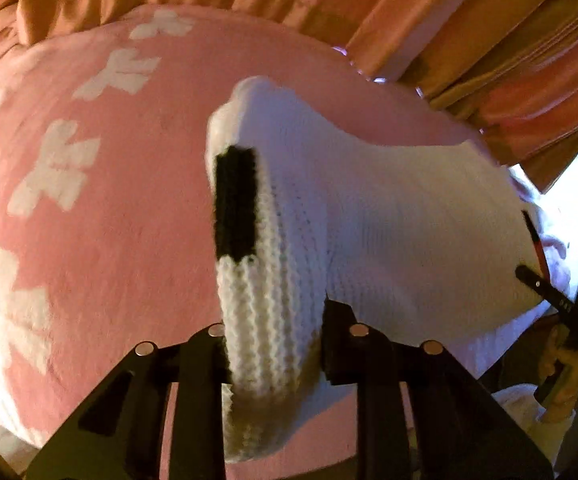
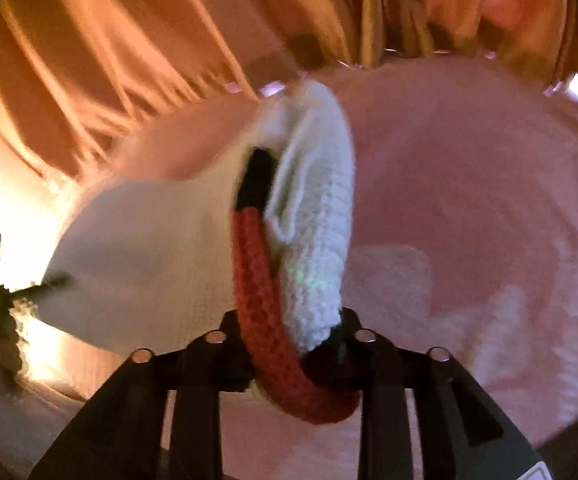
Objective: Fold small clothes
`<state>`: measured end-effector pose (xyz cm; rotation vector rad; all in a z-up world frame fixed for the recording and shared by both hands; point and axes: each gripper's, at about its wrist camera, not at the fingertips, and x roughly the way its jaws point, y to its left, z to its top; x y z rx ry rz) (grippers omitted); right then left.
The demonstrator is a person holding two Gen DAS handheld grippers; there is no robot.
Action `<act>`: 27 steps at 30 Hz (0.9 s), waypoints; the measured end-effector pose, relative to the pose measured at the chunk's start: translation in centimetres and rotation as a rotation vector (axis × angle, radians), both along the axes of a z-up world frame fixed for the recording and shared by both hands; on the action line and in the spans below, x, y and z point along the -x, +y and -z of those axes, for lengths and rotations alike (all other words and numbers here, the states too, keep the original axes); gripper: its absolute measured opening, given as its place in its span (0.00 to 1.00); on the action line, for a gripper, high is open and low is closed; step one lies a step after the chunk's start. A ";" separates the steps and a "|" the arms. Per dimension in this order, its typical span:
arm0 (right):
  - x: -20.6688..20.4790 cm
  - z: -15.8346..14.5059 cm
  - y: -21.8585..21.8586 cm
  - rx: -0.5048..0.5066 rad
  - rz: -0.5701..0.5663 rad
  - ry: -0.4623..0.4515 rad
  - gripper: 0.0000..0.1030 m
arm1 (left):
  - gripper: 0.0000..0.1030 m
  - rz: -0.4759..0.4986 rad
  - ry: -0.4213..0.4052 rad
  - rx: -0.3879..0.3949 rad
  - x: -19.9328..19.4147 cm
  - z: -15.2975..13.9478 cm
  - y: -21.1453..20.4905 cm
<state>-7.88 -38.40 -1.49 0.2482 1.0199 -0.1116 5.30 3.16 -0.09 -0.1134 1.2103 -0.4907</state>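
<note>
My left gripper (image 1: pixel 275 344) has its jaws clenched on the ribbed white cuff of the knitted sweater (image 1: pixel 389 216), a black stripe just ahead of them. My right gripper (image 2: pixel 293 344) grasps the other cuff, white with red edge. The sweater hangs stretched between both, above the pink blanket (image 1: pixel 109 220) of the bed

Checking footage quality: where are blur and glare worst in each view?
Left wrist: blown-out glare at the right edge, knit fairly sharp. Right wrist: motion blur smears knit and blanket; strong glare at left.
</note>
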 end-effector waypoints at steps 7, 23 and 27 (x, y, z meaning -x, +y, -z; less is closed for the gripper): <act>1.4 -0.9 0.8 0.210 0.135 -0.106 0.40 | 0.50 -0.058 -0.112 -0.297 1.6 3.3 -2.3; -12.6 4.6 14.8 0.025 -0.338 0.051 0.01 | 0.65 -0.046 -0.278 -0.343 1.1 0.6 -6.1; -13.4 5.5 15.6 0.038 -0.342 0.075 0.00 | 0.76 -0.083 -0.206 -0.270 -0.5 0.9 -4.7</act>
